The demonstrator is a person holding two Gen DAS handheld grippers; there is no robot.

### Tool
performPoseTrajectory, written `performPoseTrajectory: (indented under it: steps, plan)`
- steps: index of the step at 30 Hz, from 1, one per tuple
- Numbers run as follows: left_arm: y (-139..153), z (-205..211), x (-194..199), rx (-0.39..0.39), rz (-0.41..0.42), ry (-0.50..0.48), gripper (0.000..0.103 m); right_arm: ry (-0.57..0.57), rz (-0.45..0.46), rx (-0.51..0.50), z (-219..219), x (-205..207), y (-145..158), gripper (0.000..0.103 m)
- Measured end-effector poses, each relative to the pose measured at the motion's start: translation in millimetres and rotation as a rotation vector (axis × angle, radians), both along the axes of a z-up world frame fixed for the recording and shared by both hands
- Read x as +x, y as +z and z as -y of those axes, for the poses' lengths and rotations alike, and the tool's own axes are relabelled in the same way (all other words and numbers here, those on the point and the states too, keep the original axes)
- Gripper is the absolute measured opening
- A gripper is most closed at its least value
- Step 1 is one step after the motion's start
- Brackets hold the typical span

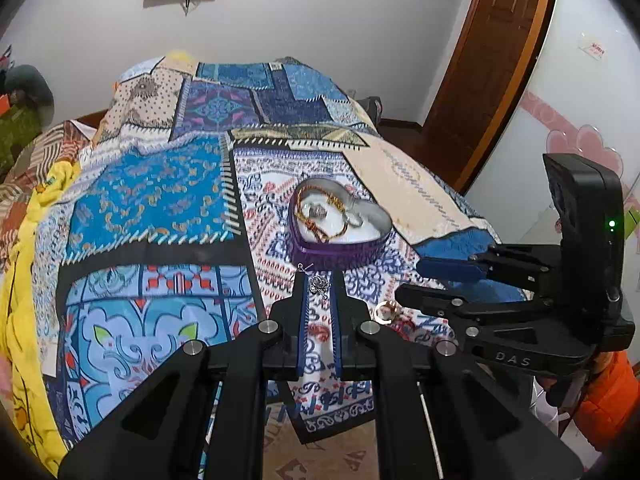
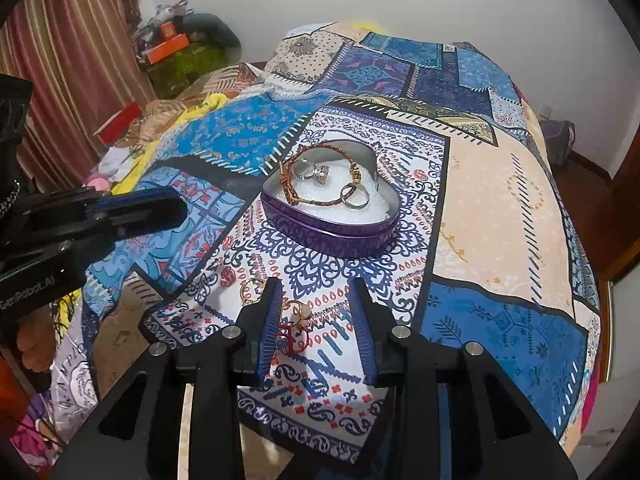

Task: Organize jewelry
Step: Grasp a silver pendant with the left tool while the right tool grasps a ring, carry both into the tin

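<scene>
While my left gripper pinches a silver pendant just short of the heart tin:
right gripper wide open, empty; pendant seems barely caught, may slip onto the quilt.

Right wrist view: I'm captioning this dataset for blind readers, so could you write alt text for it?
An open right gripper hovers over a patchwork bedspread, its blue-padded fingers on either side of a gold ring and a red piece beside it. Beyond sits a purple heart-shaped tin holding rings and a braided bangle; the left gripper enters from the left.
</scene>
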State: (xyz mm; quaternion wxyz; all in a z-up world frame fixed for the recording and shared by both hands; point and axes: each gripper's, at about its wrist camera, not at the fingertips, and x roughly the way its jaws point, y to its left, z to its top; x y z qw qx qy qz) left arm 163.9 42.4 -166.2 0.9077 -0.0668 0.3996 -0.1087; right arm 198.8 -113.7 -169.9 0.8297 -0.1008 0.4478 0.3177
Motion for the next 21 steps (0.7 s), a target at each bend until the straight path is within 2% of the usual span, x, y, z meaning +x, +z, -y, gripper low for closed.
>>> performPoseTrajectory:
  steps: [5, 6, 8, 13, 21]
  plan:
    - [-10.8, -5.3, -1.3, -0.01, -0.03, 0.011, 0.009, 0.027, -0.001, -0.031, -7.7, -1.4, -10.9, 0.03]
    - [-12.7, -6.8, -1.3, -0.011, -0.034, 0.014, 0.009, 0.031, 0.0, -0.04, -8.8, -1.9, -12.8, 0.028]
    - [-14.8, -8.8, -2.0, -0.016, -0.04, 0.019, 0.009, 0.041, -0.016, -0.049, -9.9, -0.4, -16.1, 0.017]
    - [-16.2, -11.4, -1.5, -0.023, -0.043, 0.027, 0.009, 0.069, -0.023, -0.07, -11.5, -3.3, -19.9, 0.008]
    - [-4.2, -9.7, 1.9, -0.017, -0.009, 0.027, 0.009, 0.027, -0.002, -0.039, 0.9, -1.0, -12.0, 0.006]
